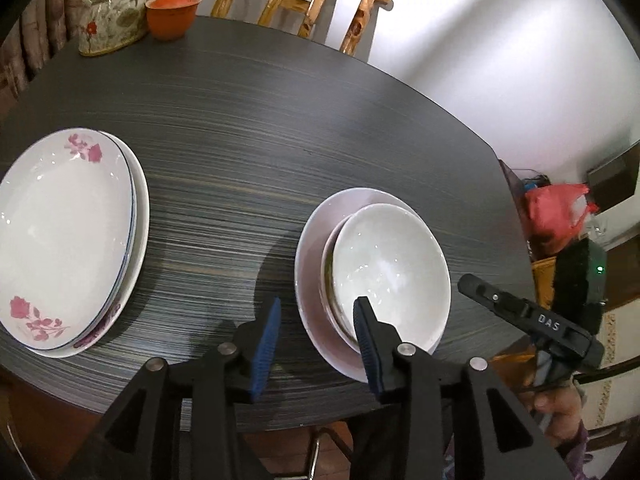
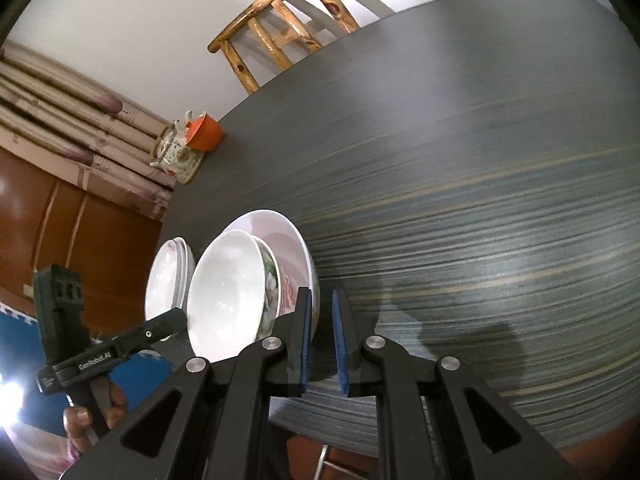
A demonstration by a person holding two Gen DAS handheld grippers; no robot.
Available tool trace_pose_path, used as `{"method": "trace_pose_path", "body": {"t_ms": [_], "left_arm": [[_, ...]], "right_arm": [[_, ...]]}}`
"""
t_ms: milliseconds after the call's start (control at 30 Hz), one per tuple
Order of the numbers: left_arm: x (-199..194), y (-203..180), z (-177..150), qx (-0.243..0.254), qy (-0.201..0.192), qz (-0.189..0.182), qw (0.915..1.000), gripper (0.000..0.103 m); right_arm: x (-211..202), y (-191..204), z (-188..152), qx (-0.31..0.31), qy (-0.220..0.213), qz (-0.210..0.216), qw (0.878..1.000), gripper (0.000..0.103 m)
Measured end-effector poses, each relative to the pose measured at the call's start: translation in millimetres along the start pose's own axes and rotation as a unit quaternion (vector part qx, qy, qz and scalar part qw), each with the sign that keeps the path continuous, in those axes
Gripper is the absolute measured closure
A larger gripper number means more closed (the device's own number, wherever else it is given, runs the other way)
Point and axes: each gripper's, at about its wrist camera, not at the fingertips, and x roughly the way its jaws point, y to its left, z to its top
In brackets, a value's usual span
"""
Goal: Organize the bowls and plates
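Note:
Two white bowls (image 1: 388, 264) sit nested on a pale plate (image 1: 310, 264) near the front edge of the dark table (image 1: 280, 120). A stack of rose-patterned plates (image 1: 60, 232) lies to the left. My left gripper (image 1: 318, 304) hovers open above the pale plate's near rim, and its right finger (image 1: 366, 332) overlaps the bowls' near edge in the picture. Nothing is gripped. In the right wrist view the bowls (image 2: 228, 292) and plate stack (image 2: 164, 276) lie left of my right gripper (image 2: 321, 300). It is shut and empty over bare table.
A flowered teapot (image 1: 112, 12) and an orange lidded cup (image 1: 172, 12) stand at the far left corner. A wooden chair (image 1: 304, 0) stands behind the table. A red bag (image 1: 556, 208) lies beyond the table's right edge.

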Motion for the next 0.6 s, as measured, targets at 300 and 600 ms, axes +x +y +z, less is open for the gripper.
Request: {"method": "trace_pose_path", "body": {"t_ms": [300, 600], "left_arm": [[11.5, 26.7, -4.0, -0.043, 0.025, -0.042, 0.9979, 0.064], [23.6, 21.1, -5.3, -0.017, 0.027, -0.038, 0.9988, 0.064]], "right_arm": [[5.7, 0.6, -0.6, 0.0, 0.01, 0.005, 1.0, 0.09], [10.5, 0.9, -1.5, 0.001, 0.022, 0.009, 1.0, 0.09]]}}
